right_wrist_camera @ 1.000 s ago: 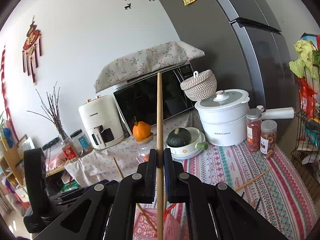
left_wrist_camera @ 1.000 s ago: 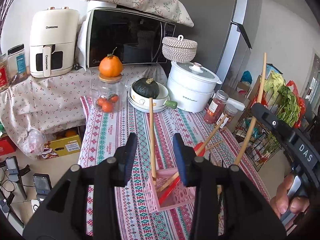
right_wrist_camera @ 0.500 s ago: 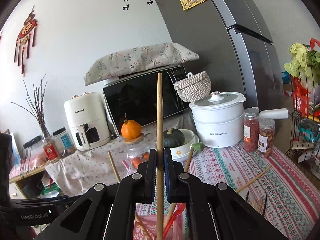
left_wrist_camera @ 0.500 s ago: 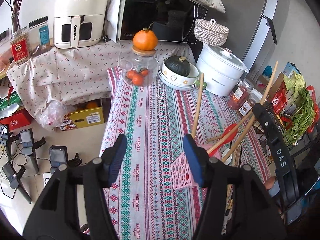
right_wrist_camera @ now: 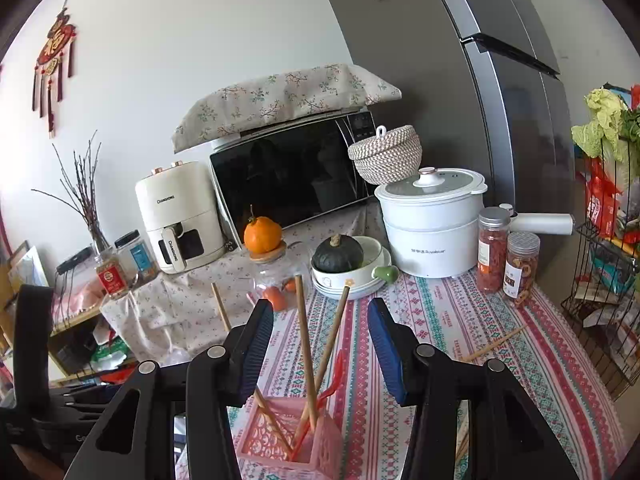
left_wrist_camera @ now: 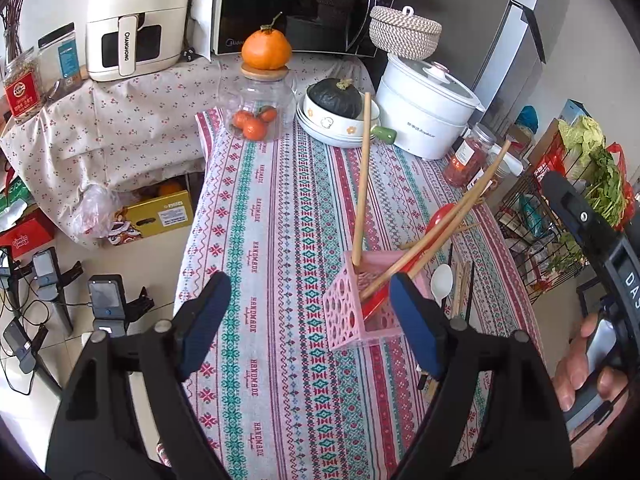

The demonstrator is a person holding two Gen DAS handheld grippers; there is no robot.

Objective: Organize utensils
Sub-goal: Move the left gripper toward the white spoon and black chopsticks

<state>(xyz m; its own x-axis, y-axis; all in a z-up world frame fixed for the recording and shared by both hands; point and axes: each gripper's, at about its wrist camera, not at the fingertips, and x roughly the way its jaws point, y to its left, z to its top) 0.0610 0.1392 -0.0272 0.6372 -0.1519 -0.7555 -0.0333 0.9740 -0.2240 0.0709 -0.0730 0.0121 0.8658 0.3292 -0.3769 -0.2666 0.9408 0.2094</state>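
While both grippers hang over the patterned tablecloth (left_wrist_camera: 280, 240), neither one holds anything: the left gripper (left_wrist_camera: 308, 320) has its blue-padded jaws spread wide above the cloth, and the right gripper (right_wrist_camera: 320, 348) likewise has its jaws well apart, framing the pink perforated holder (right_wrist_camera: 280, 446) from above. That holder (left_wrist_camera: 352, 312) stands upright on the cloth, just beside the left gripper's right finger, and it carries the utensils — three wooden chopsticks and a red spoon (left_wrist_camera: 436, 220). One chopstick (left_wrist_camera: 362, 180) rises nearly upright from the holder's far corner, while two others (left_wrist_camera: 452, 220) lean together toward the right, crossing over the red spoon's bowl. From the right wrist view, two chopsticks (right_wrist_camera: 306, 352) stand between the spread fingers and a third (right_wrist_camera: 220, 306) pokes up to the left, partly hidden behind the finger. More utensils lie loose on the cloth to the right of the holder — a white spoon (left_wrist_camera: 442, 280), a few wooden chopsticks (left_wrist_camera: 462, 284) and a dark pair (left_wrist_camera: 470, 280) beside them. Another single chopstick (right_wrist_camera: 496, 342) lies flat further out on the cloth. At the far end of the table sit a glass jar (left_wrist_camera: 260, 108) topped with an orange (left_wrist_camera: 266, 50), a bowl with a dark green squash (left_wrist_camera: 334, 100), a white electric pot (left_wrist_camera: 424, 112) and two spice jars (right_wrist_camera: 506, 256).
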